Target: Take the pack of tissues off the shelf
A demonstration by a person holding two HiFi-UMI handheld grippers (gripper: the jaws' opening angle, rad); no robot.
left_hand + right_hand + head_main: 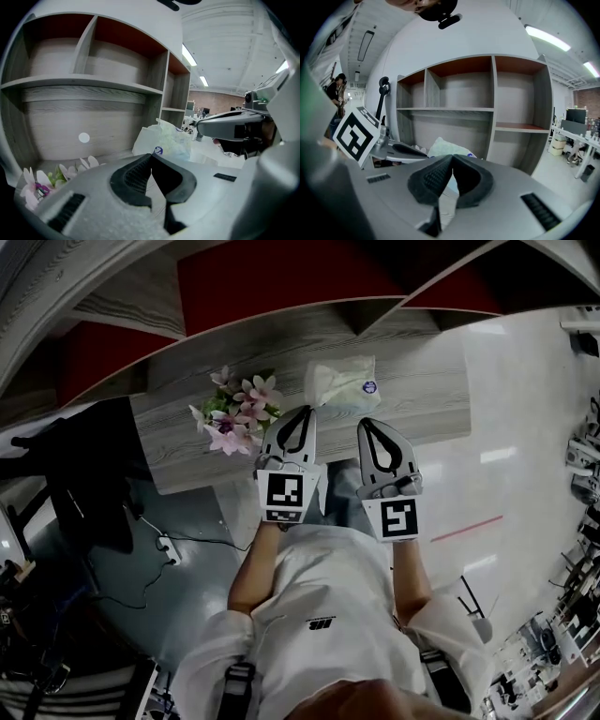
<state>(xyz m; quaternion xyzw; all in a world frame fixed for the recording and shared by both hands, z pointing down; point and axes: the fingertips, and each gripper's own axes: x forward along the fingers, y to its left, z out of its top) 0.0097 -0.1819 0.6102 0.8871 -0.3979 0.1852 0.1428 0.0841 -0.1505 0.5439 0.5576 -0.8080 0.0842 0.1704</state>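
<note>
Looking down through the head view, I see the soft white plastic pack of tissues (342, 385) with its small round blue mark lying on an open board of the grey wood-grain shelf unit (422, 381), whose back panels are dark red. A bunch of pink and white flowers (239, 413) lies on the same board, near the pack on its left.

My left gripper (302, 411) hovers over the front edge of that board, between the flowers and the pack, with its tips near the pack but apart from it. In the left gripper view its black ribbed pads (136, 176) meet at the tips with nothing caught between them. The pack sits just beyond them, crumpled and upright against the shelf's back wall.

My right gripper (367, 425) is just beside the left one, its tips in front of the pack and also clear of it. In the right gripper view its jaws are likewise pressed together at the tips and empty, with the pack peeking out behind them.
</note>
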